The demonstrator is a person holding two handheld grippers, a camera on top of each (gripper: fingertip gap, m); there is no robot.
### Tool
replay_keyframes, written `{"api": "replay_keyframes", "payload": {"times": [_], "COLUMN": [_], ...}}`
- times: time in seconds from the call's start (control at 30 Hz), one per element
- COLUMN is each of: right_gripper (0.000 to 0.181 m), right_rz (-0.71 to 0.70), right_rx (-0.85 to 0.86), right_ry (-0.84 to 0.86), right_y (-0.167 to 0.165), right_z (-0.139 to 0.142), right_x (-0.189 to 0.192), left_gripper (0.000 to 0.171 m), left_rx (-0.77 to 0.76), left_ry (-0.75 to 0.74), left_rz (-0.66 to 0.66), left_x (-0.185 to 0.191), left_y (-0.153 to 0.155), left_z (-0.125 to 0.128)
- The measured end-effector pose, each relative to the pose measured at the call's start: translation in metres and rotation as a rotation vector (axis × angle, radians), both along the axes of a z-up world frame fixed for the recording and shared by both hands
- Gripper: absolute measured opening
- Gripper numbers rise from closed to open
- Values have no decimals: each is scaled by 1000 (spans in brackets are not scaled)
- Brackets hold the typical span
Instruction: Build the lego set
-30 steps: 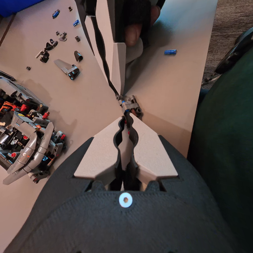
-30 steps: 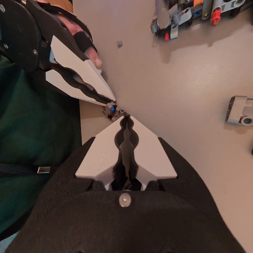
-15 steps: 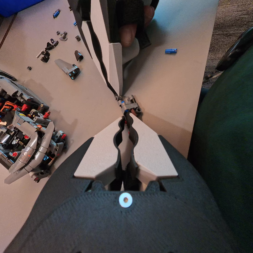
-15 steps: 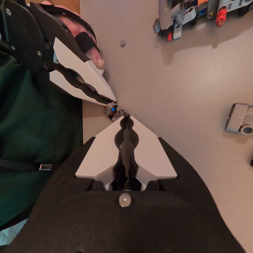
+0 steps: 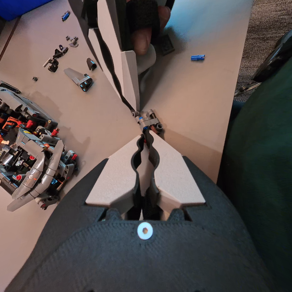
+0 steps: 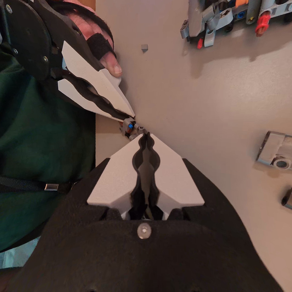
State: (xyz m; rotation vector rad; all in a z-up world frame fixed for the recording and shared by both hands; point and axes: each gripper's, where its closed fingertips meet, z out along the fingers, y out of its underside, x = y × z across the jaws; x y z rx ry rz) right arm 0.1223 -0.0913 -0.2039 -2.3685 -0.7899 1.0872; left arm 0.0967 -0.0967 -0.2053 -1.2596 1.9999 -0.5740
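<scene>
A small grey Lego sub-assembly (image 5: 148, 121) with blue and reddish pins is held just above the table near its edge. My left gripper (image 5: 146, 134) is shut on its near end. My right gripper (image 5: 135, 110) comes down from the top of the left wrist view and is shut on a small grey connector at the far end. In the right wrist view my right gripper (image 6: 146, 134) pinches that connector (image 6: 141, 128), and the left gripper (image 6: 131, 117) grips the sub-assembly (image 6: 128, 126) from the upper left. The large grey Lego model (image 5: 31, 158) lies to the left.
Loose parts lie on the beige table (image 5: 189, 94): a blue pin (image 5: 197, 57), a grey wing panel (image 5: 79, 79), small black pieces (image 5: 55, 60), a dark plate (image 5: 166, 45). A grey block (image 6: 275, 151) lies to the right. The model's edge (image 6: 221, 19) is at the top. Green clothing (image 5: 260, 158) borders the table edge. My left and right fingertips are right by each other. My right tips are roughly 11 cm from the grey block (image 6: 275, 151). The left camera catches it too, in the left wrist view (image 5: 83, 78).
Both grippers keep their hold on the sub-assembly. The views have drifted only slightly, and the dark plate beside the hand has come into sight.
</scene>
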Motion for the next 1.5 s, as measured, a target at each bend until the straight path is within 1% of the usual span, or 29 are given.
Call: {"api": "replay_keyframes", "payload": {"times": [0.13, 0.3, 0.43, 0.53, 0.63, 0.77, 0.93, 1.0, 1.07, 1.1, 1.17, 1.27, 1.37, 1.47, 1.5], "right_gripper": [0, 0, 0, 0, 0, 3, 12, 15, 17, 20, 31, 39, 37, 25, 20], "right_rz": [11, -44, -72, -95, -96, -99, -51, -36, -25, -13, 30, 112, 196, 223, 226], "right_rx": [-5, -15, 13, -1, 42, 70, 96, 102, 125, 142, 222, 322, 375, 378, 381], "right_ry": [-2, 5, -21, 6, -19, -9, -33, -39, -49, -56, -74, -153, -167, -215, -203], "right_y": [0, 1, 0, -1, 2, 3, -1, -2, -2, -3, -4, -7, -11, -10, -9], "right_z": [0, 0, 0, 0, 0, 3, 3, 3, 4, 4, 9, 10, 9, 0, 1], "right_x": [-1, -1, 0, 0, 1, 2, 1, 1, 3, 3, 3, 2, -5, -5, -7], "left_gripper": [0, 0, 0, 0, 0, 0, 0, 0, 0, 0, 0, 0, 0, 0, 0], "left_rx": [0, -11, -14, -13, -26, -53, -88, -80, -93, -94, -99, -106, -110, -112, -110], "left_ry": [1, 2, 0, -2, 2, 8, 26, 30, 38, 42, 51, 68, 83, 91, 91], "left_rz": [1, 3, 3, 5, 9, -7, -31, -39, -44, -51, -65, -90, -110, -119, -119], "left_x": [0, 0, 0, 0, 1, 2, 2, 2, 2, 2, 2, 2, 3, 3, 3], "left_y": [0, 1, 1, 1, 2, 3, 3, 3, 3, 3, 3, 4, 4, 4, 4], "left_z": [0, 0, 0, 0, 0, 0, 0, 0, 0, 0, -1, -1, -1, -1, -1]}}
